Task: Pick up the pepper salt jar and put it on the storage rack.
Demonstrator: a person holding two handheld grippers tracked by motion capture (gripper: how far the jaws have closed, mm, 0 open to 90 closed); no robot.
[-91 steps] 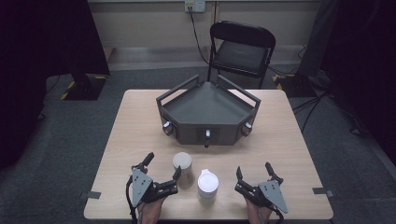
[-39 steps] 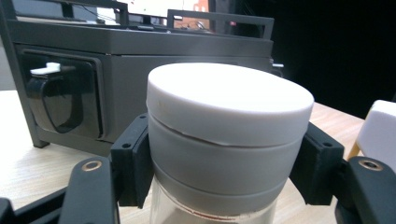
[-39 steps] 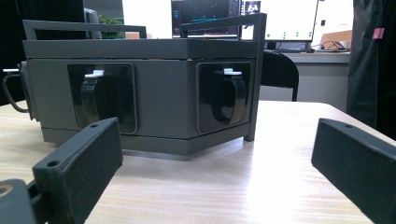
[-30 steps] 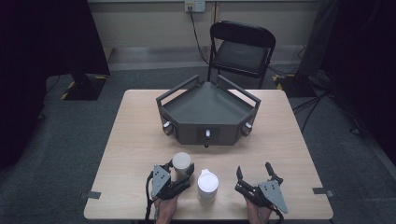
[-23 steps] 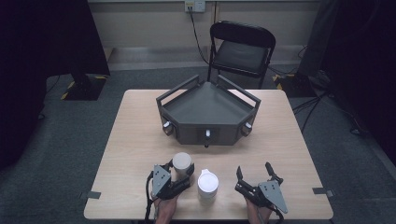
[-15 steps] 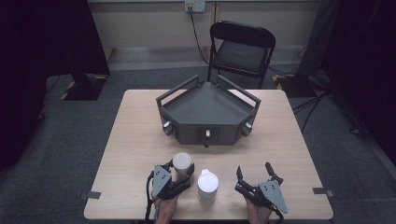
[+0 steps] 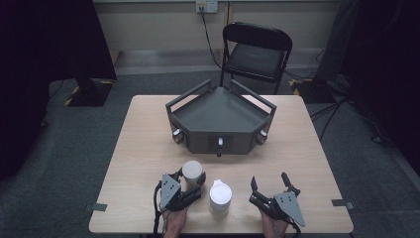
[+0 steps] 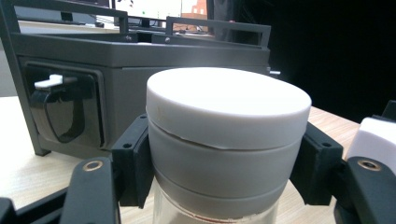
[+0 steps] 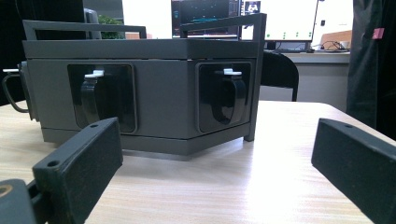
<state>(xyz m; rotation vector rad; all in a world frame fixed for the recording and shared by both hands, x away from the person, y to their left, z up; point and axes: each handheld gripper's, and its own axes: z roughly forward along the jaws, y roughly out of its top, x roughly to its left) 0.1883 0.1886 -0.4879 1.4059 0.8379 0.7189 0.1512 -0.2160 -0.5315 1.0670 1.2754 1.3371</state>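
Left tool (image 7: 194, 184) clamped on the white-lidded jar (image 8: 227, 140), pads touching both sides just below the lid; jar stands on the worktop (image 7: 143, 148) in front of the grey angular box (image 7: 220, 119). Second white-capped jar (image 7: 220, 197) just beside it, between the tools. Right tool (image 7: 270, 184) spread wide open, empty, facing the box.

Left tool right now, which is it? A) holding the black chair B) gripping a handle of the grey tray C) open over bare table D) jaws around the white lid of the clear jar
D: in the left gripper view the left tool has one black jaw against each side of the white round lid of the clear glass jar.
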